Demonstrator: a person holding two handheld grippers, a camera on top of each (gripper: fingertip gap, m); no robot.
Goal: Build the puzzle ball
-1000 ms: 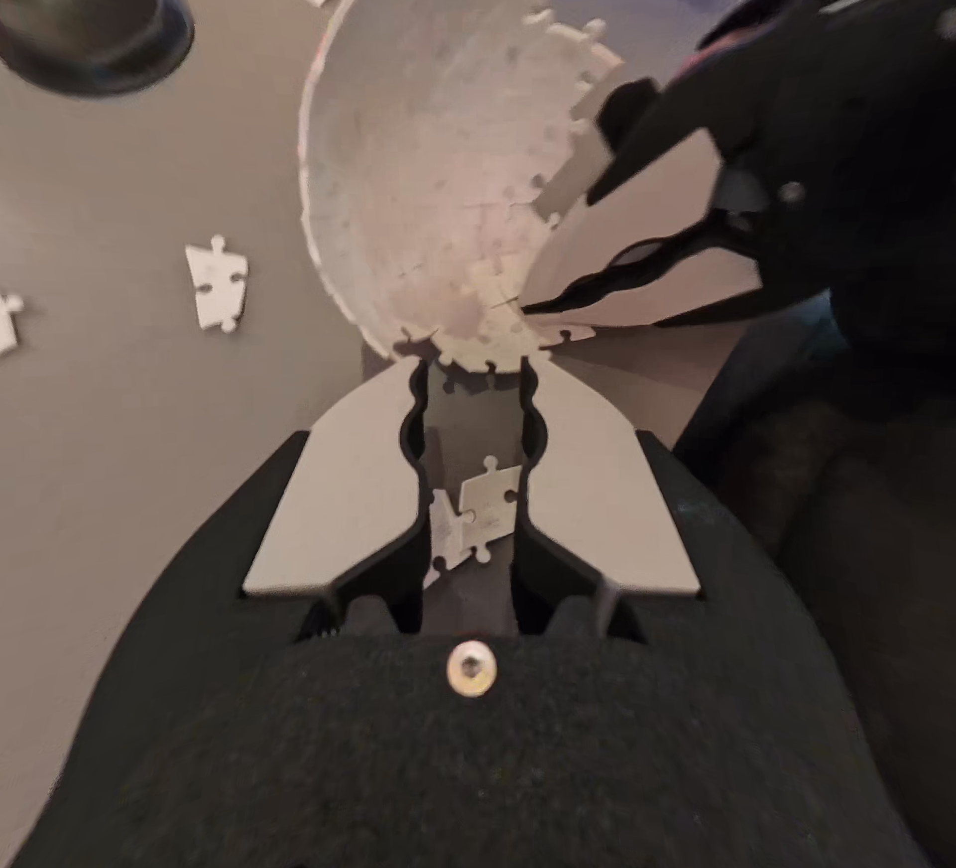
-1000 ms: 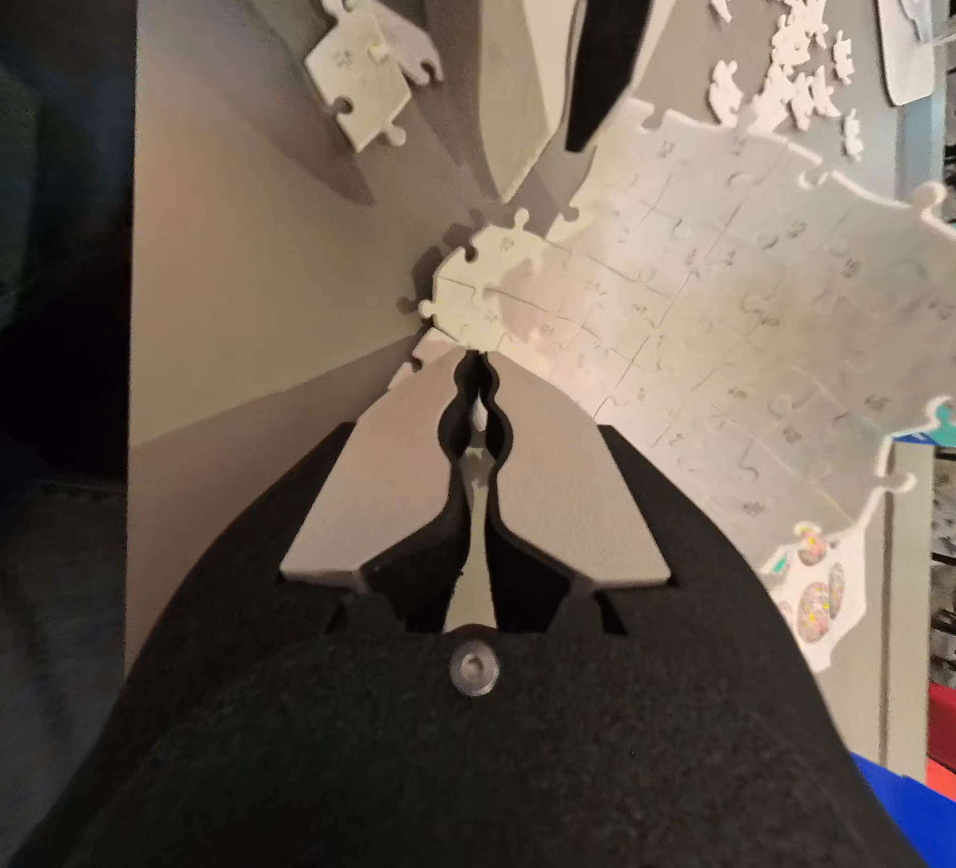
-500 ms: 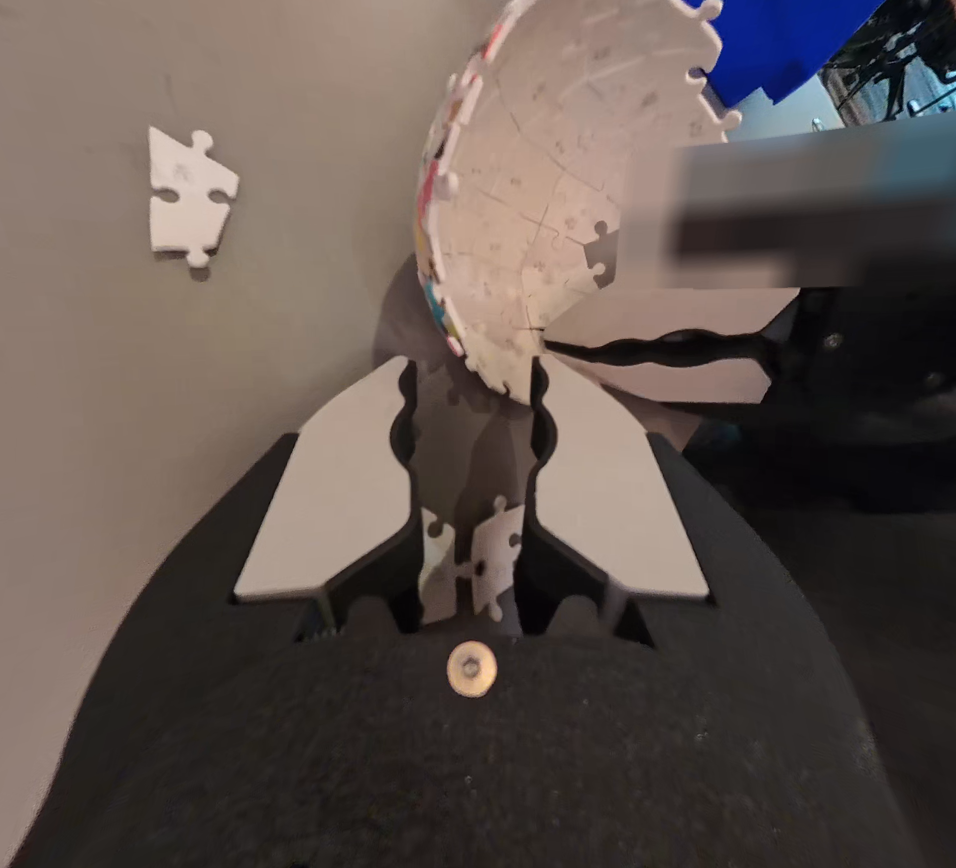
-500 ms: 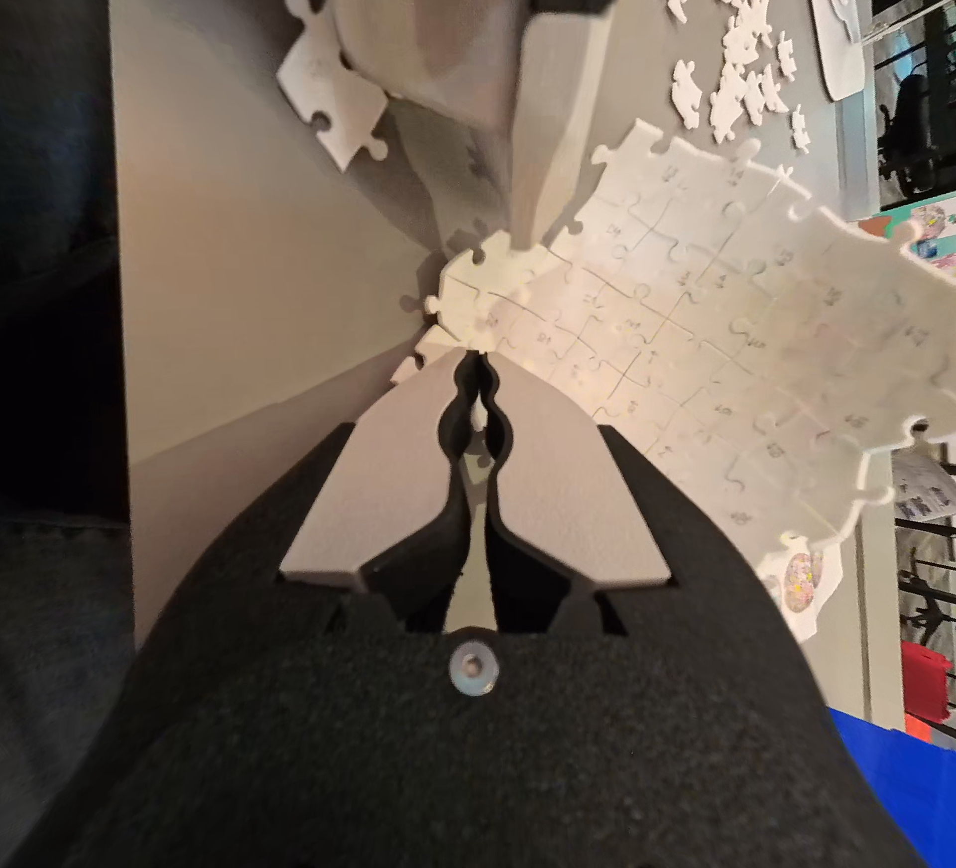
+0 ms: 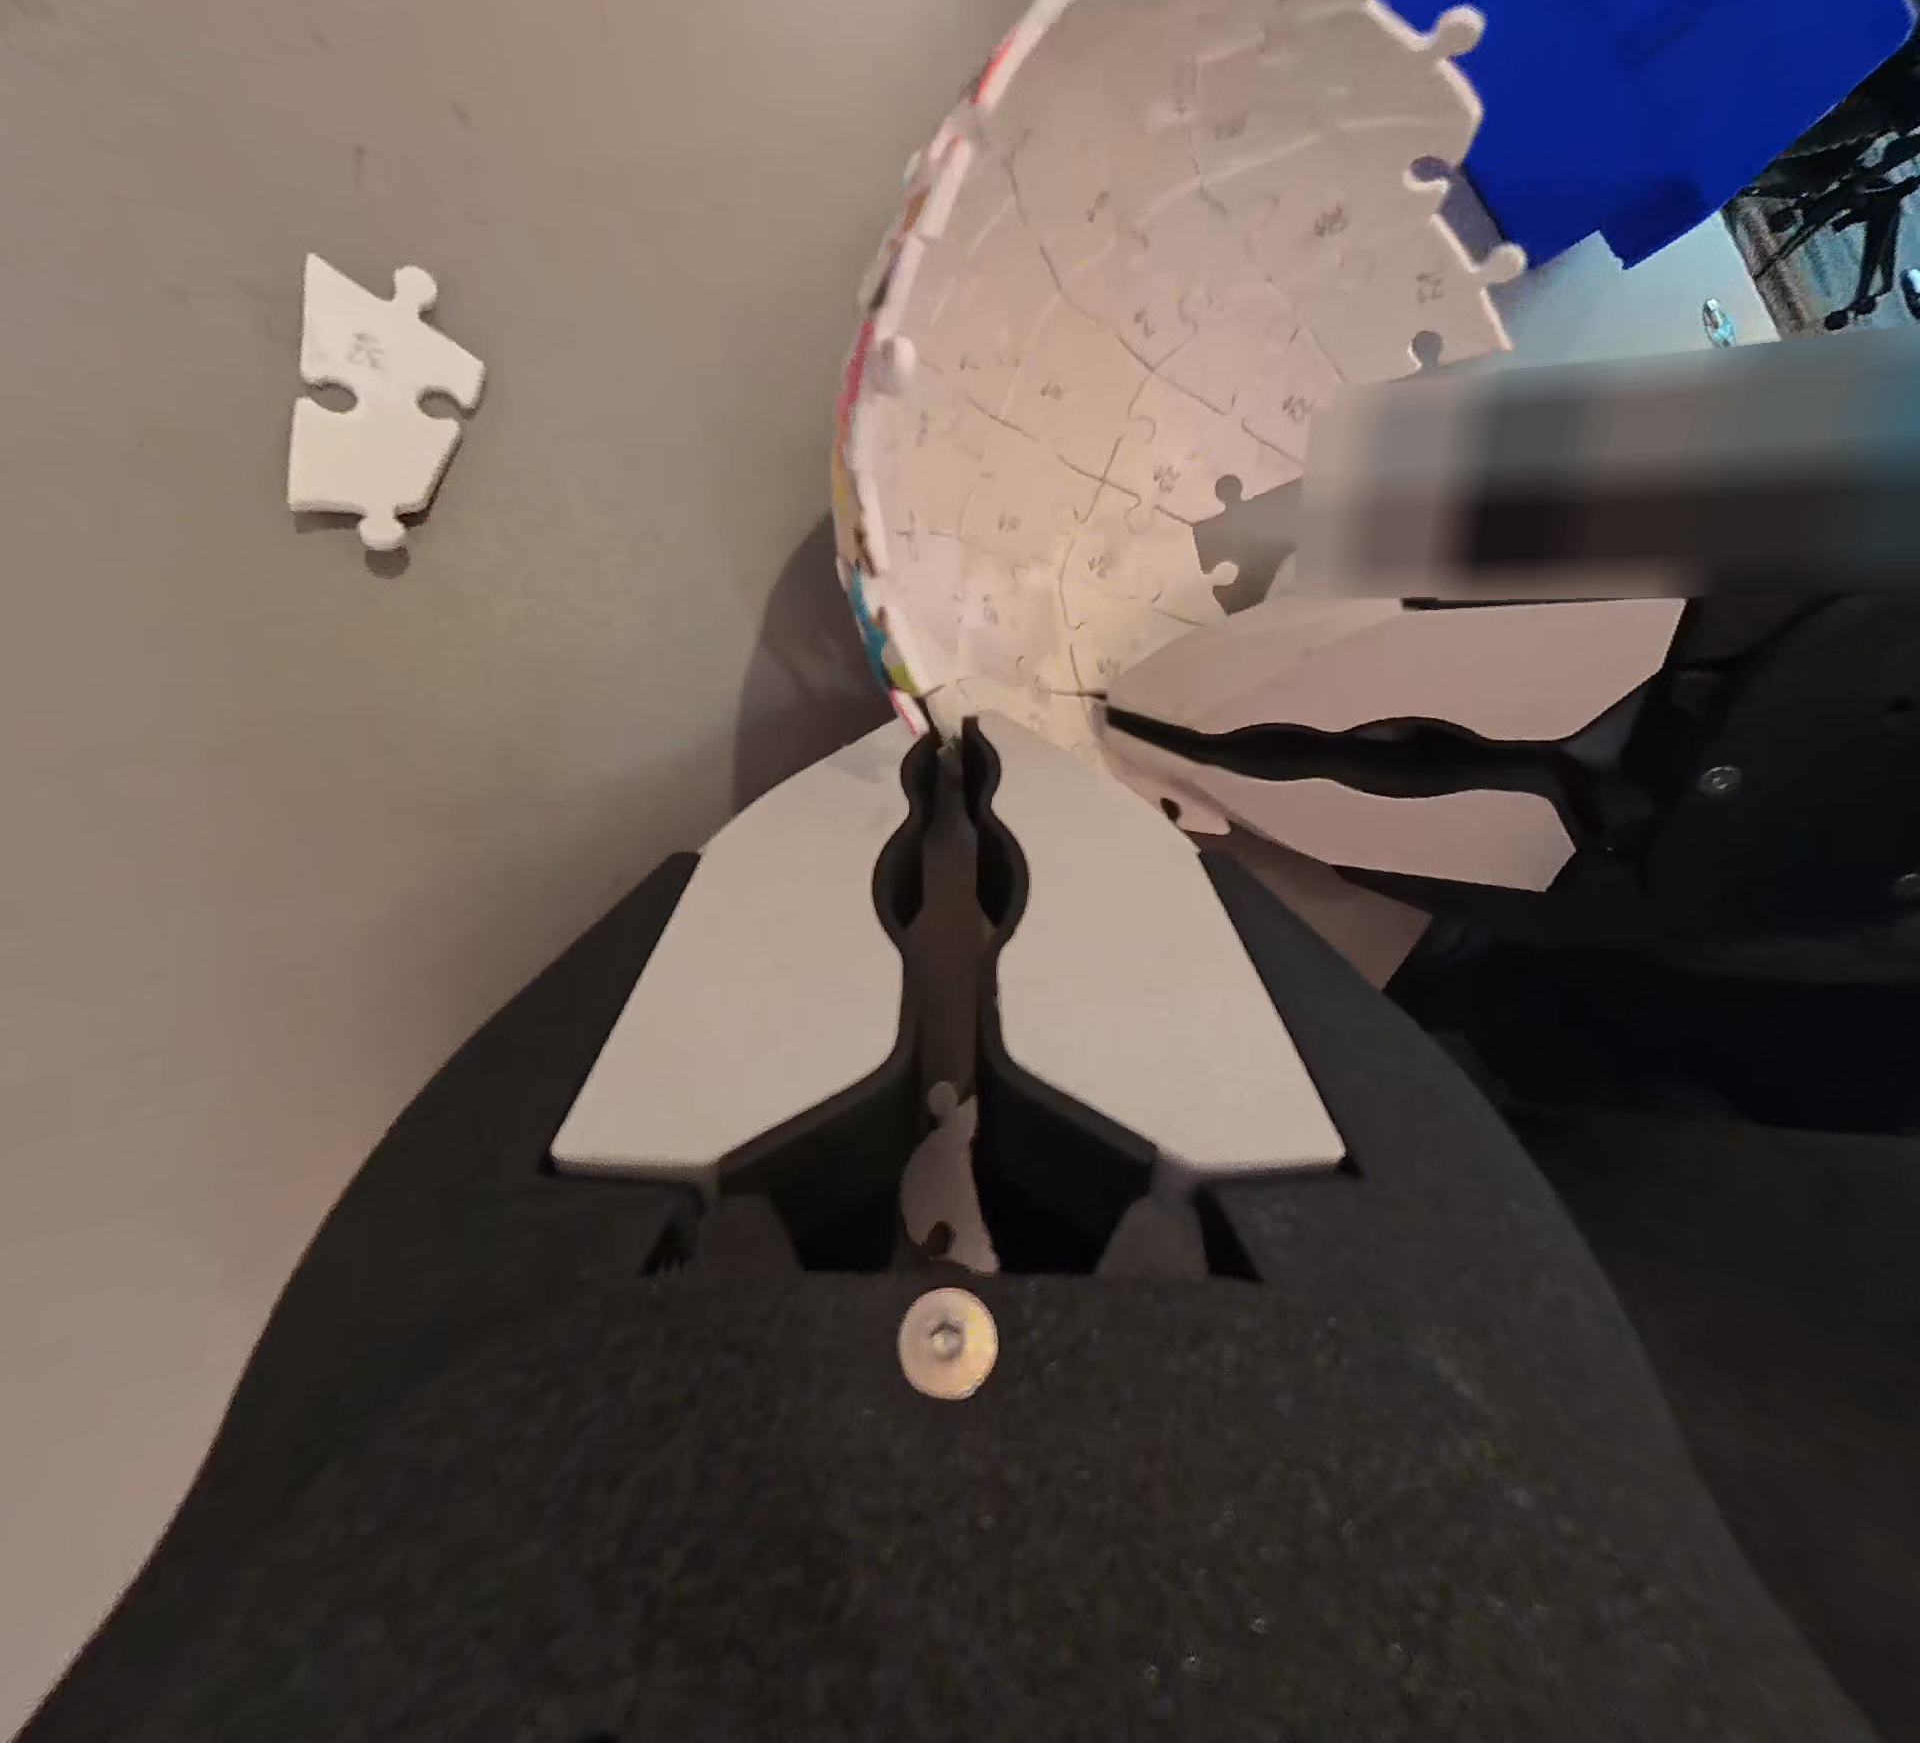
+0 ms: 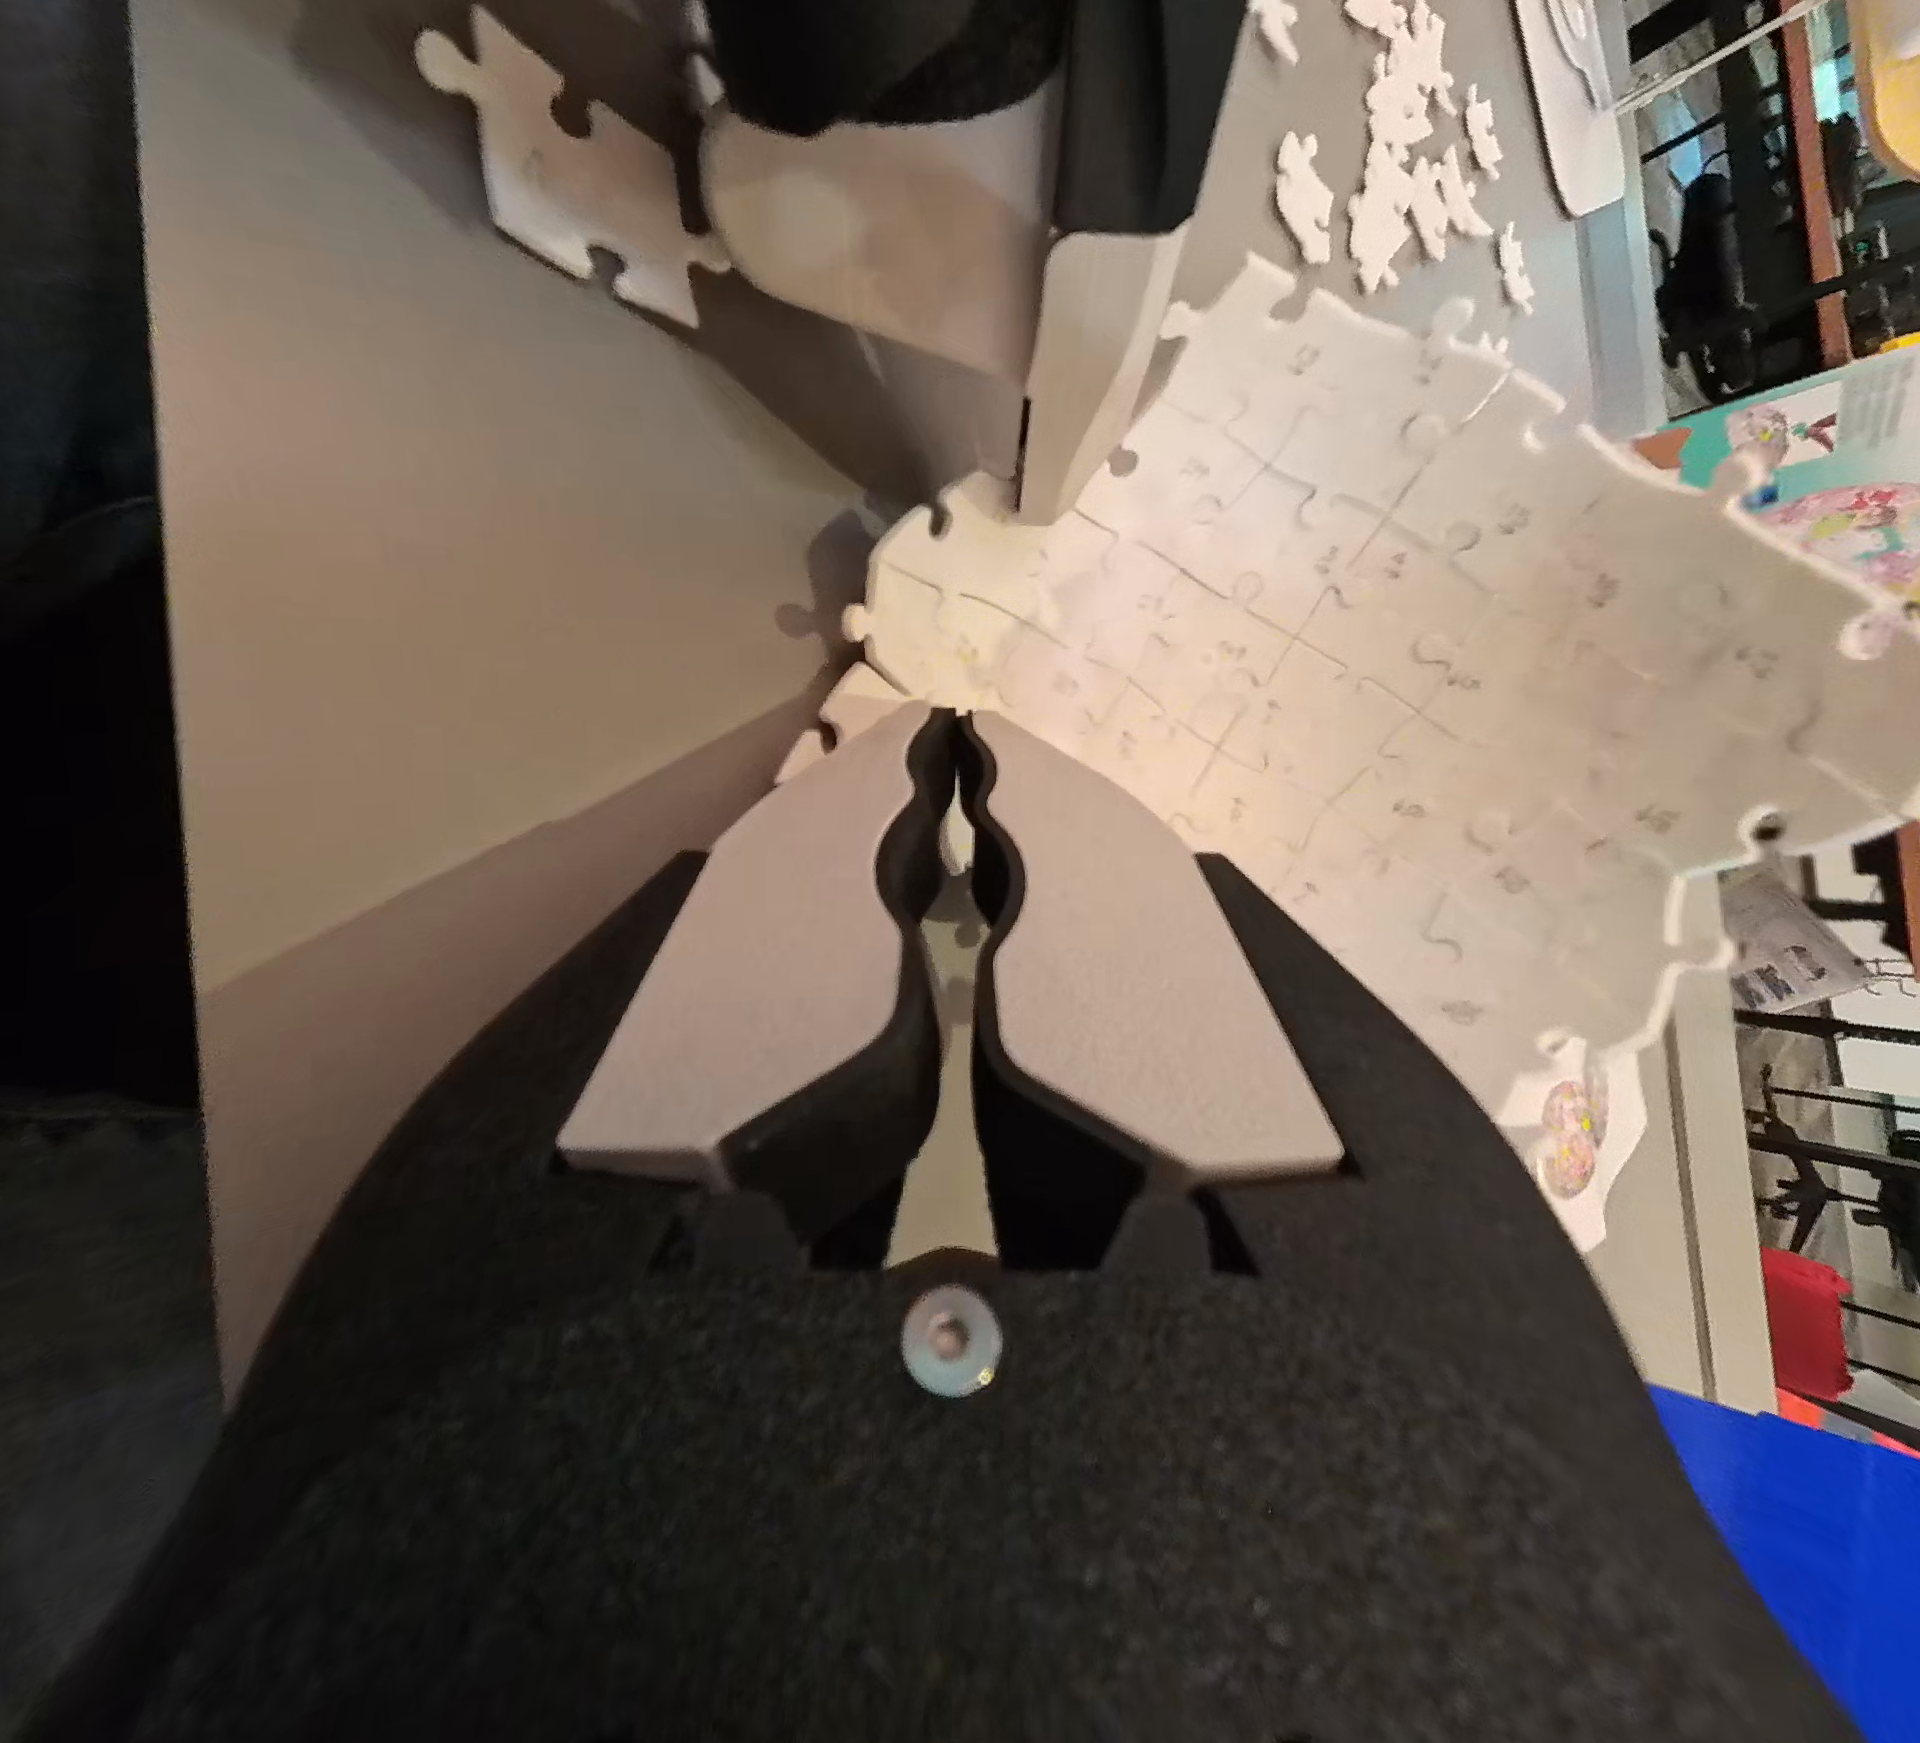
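- The puzzle ball (image 5: 1132,405) is a half-built curved shell, white inner face showing, held up above the grey tabletop (image 5: 416,83) by its lower edge alone. Both grips sit close together on that edge, so the tall, jagged upper part hangs unsupported. I judge that a twist between the two hands could pop the seams between pieces.
- The left hand-held gripper (image 5: 954,743) has its jaws nearly closed, with the tips pinching the shell's bottom rim. The hold is on a thin edge, so a slip or a harder squeeze could crack off the pinched piece.
- The right hand-held gripper (image 6: 954,732) is likewise closed down on the rim, just beside the left one. If the two pull apart, the pieces between them may separate.
- A notch shows in the rim just above the right hand-held gripper; pieces bordering it look most likely to loosen.
- A joined pair of loose pieces (image 5: 379,400) lies flat on the tabletop, well apart from the shell, and a scatter of loose pieces (image 6: 1392,93) lies farther off. To fetch one, a hand-held gripper must let go, leaving the shell on a single pinch, and it might tip or fall.
- Another piece (image 6: 566,155) lies beneath the left hand-held gripper and could be knocked.
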